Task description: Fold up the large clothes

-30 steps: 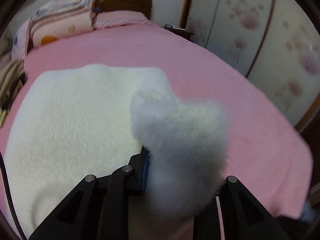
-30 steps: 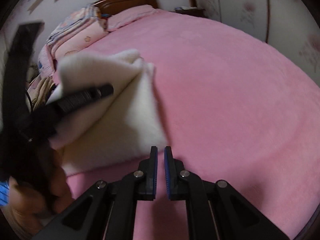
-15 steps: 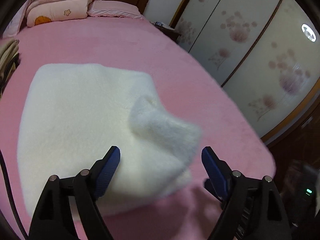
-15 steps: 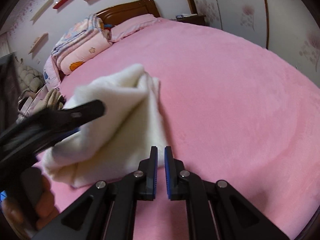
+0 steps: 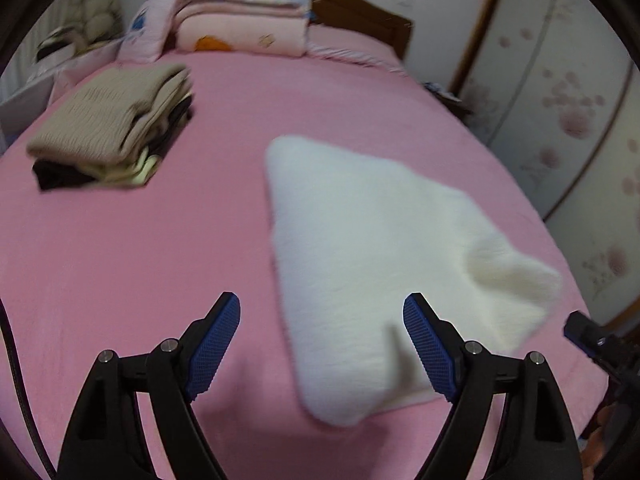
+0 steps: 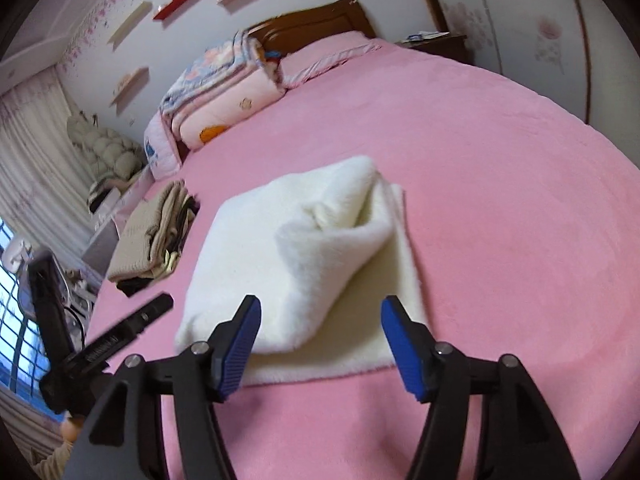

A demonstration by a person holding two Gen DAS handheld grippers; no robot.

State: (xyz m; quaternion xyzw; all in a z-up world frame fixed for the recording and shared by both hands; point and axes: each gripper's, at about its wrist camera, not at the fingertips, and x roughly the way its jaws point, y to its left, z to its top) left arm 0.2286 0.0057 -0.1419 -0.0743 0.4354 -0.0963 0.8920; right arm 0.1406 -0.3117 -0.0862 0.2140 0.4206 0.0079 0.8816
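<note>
A white fleece garment (image 5: 372,248) lies folded on the pink bed (image 5: 160,240), one corner bunched up at its right end. It also shows in the right wrist view (image 6: 312,264), with a rolled flap on top. My left gripper (image 5: 322,344) is open and empty, just above the garment's near edge. My right gripper (image 6: 320,344) is open and empty, its jaws standing on either side of the garment's near edge. The left gripper's body (image 6: 92,344) shows at the left of the right wrist view.
A stack of folded beige and dark clothes (image 5: 116,124) lies on the bed's left side, also visible in the right wrist view (image 6: 154,236). Folded quilts and pillows (image 5: 240,20) sit by the wooden headboard. Wardrobe doors (image 5: 568,92) stand to the right.
My left gripper let go of the white garment's corner, opened and drew back to the left. My right gripper went from shut to open and came nearer the garment.
</note>
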